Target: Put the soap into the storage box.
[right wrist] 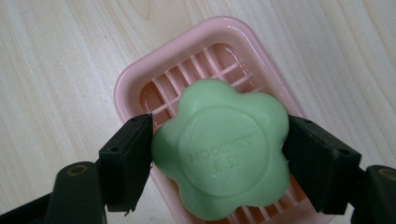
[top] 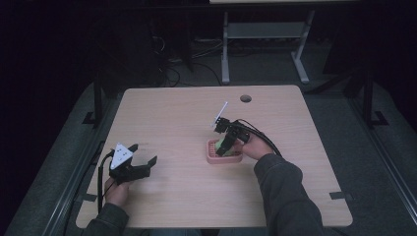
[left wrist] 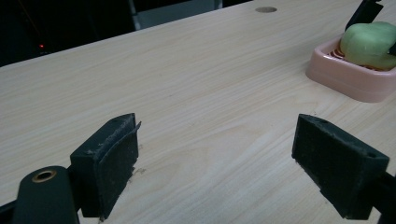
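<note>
High view, landmark: the pink soap dish [top: 223, 156] sits just right of the bench [top: 172, 113] middle.
High view, right gripper [top: 227, 142]: directly over the dish, tilted down into it.
High view, left gripper [top: 142, 160]: well left of the dish, near the bench's front-left part, jaws spread.
Left gripper view: jaws wide apart with nothing between them; dish [left wrist: 348, 77] and green soap [left wrist: 369, 44] far off at upper right.
Right gripper view: both jaws press opposite sides of the flower-shaped green soap [right wrist: 222, 149], which is above the dish's ribbed floor [right wrist: 205, 65]; whether it rests on the ribs is unclear.
Risk: the soap looks smooth and lobed, so it may well slip or twist out if the squeeze is light; a sideways pull could drag the dish.
</note>
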